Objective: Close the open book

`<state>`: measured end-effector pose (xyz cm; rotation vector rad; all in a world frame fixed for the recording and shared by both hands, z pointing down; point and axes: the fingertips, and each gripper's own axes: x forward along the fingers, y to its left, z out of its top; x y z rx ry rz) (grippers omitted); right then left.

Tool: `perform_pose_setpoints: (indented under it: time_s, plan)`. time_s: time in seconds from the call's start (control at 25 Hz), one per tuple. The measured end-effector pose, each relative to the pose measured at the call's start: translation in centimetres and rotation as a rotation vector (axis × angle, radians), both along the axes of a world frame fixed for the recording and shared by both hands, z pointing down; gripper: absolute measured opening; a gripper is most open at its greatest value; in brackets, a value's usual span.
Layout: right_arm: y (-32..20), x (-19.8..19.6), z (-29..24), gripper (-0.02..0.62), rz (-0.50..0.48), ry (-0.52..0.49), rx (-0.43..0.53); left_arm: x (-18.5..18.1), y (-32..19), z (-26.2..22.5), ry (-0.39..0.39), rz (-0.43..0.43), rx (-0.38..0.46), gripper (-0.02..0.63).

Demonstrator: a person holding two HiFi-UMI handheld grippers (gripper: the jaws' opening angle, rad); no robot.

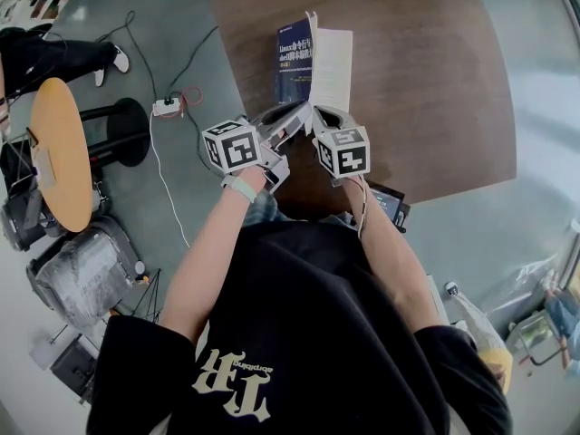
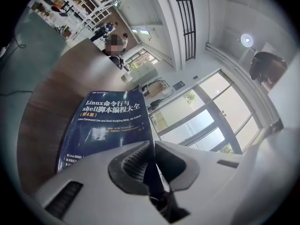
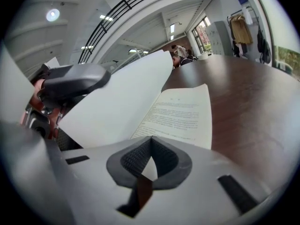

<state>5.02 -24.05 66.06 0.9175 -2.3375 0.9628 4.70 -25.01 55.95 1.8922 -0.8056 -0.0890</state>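
Brown wooden table [image 1: 426,80] fills the head view from 12 to 3 o'clock. Person in a black T-shirt [image 1: 299,333] at 6 o'clock, both forearms reaching toward 12.

Round orange side table [image 1: 62,152] at 9 o'clock, black stool [image 1: 122,130] just beside it, grey bag [image 1: 86,275] on the floor at 8 o'clock.

Book [image 1: 313,62] lies open on the wooden table at its near edge, at 12 o'clock from both grippers. Blue cover [image 1: 293,62] sits on the 9 o'clock side, tilted up off the table. White pages [image 1: 333,66] are on the 3 o'clock side. In the right gripper view, the text page [image 3: 180,114] lies flat. One blank leaf [image 3: 119,97] stands raised at 10 o'clock from the jaws.

Left gripper [image 1: 299,116] is at the near end of the book by the spine. Its view shows the jaws a thin slit apart and nothing clearly pinched, with the blue cover [image 2: 110,125] rising at 11 o'clock just behind the left gripper [image 2: 152,149].

Right gripper [image 1: 319,114] sits just beside it at 3 o'clock. In its own view the right gripper [image 3: 150,142] has its jaw tips meeting at the near edge of the text page. Can't tell whether paper is caught.

Dark device [image 1: 390,205] at the table edge, 4 o'clock from the right gripper. White power strip [image 1: 168,107] with cables lies on the floor at 9 o'clock from the left gripper. Pale wristband [image 1: 240,188] on the left wrist.
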Motion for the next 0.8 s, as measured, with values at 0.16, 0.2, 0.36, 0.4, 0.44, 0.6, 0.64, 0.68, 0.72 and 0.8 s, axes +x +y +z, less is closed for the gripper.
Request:
perform_pose_setpoints:
  time_s: [0.16, 0.2, 0.36, 0.4, 0.44, 0.6, 0.64, 0.68, 0.72, 0.8]
  plan:
    - [-0.4, 1.1, 0.5, -0.012, 0.032, -0.004, -0.018, 1.4, -0.2, 0.6, 0.023, 0.028, -0.019, 0.035]
    - [-0.5, 1.5, 0.7, -0.012, 0.041, -0.005, -0.025, 1.7, -0.3, 0.8, 0.025, 0.036, -0.024, 0.037]
    - [-0.6, 2.2, 0.7, -0.012, 0.069, -0.027, -0.056, 2.5, -0.4, 1.4, 0.017, 0.06, -0.041, 0.041]
    - [-0.7, 2.4, 0.8, -0.012, 0.076, -0.031, -0.062, 2.6, -0.5, 1.6, 0.016, 0.065, -0.046, 0.041]
    - [-0.7, 2.6, 0.9, -0.012, 0.082, -0.034, -0.067, 2.8, -0.5, 1.8, 0.018, 0.072, -0.052, 0.042]
    - [-0.8, 4.1, 1.2, -0.012, 0.109, -0.04, -0.083, 4.0, -0.5, 3.0, 0.021, 0.089, -0.078, 0.044]
    - [-0.8, 4.8, 1.3, -0.012, 0.118, -0.04, -0.084, 4.4, -0.5, 3.4, 0.019, 0.089, -0.085, 0.044]
    - [-0.9, 5.5, 1.3, -0.012, 0.129, -0.039, -0.085, 4.8, -0.5, 3.8, 0.017, 0.089, -0.093, 0.044]
    - [-1.0, 6.1, 1.2, -0.012, 0.141, -0.037, -0.086, 5.1, -0.4, 4.1, 0.015, 0.09, -0.1, 0.044]
    - [-1.4, 7.2, 1.0, -0.012, 0.167, -0.034, -0.089, 5.5, -0.4, 4.6, 0.011, 0.099, -0.112, 0.044]
